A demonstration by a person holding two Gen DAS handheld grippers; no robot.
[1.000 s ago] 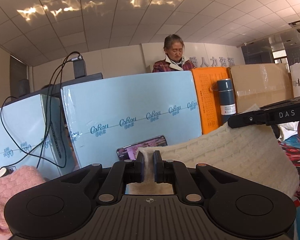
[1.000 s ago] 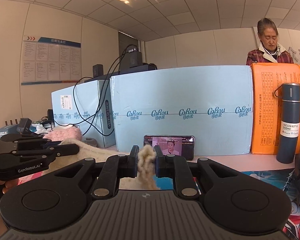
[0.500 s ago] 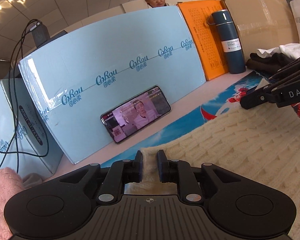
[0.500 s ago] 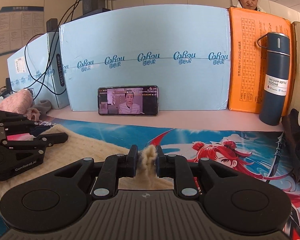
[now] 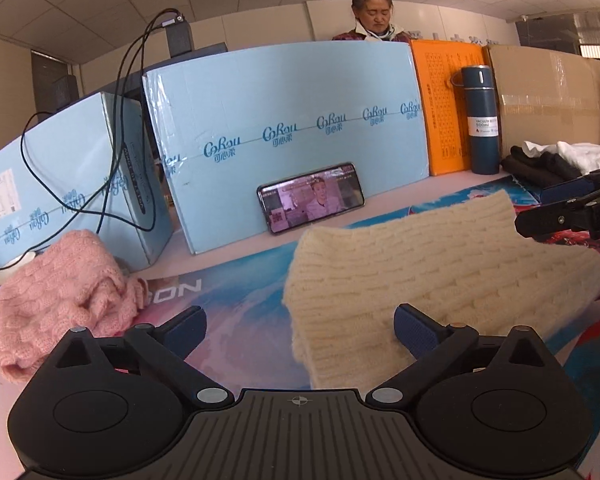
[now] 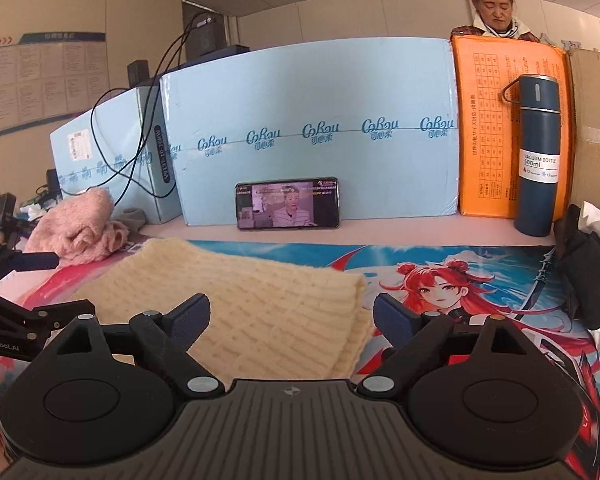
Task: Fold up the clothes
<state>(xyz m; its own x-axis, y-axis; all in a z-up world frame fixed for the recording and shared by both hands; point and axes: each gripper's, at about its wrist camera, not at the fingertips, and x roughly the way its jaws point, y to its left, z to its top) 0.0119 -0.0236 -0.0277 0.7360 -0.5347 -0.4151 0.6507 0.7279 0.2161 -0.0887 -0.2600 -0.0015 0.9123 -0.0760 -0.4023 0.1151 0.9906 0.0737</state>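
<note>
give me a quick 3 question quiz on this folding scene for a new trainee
1. True or false: the left gripper is clamped on the cream knit sweater.
2. Multiple choice: what leans against the blue box behind the mat? A) a phone B) a mug C) a book
3. Fill in: the pink knit garment lies to the ____ of the cream sweater in the right wrist view.

Key
1. False: both the left gripper and the right gripper stand open, and the sweater lies folded on the mat.
2. A, the phone.
3. left

Chunky ribbed cream knit sweater (image 5: 428,264), fuzzy pink knit (image 5: 60,292), glossy printed mat (image 6: 440,276), matt cardboard box (image 6: 312,128).
</note>
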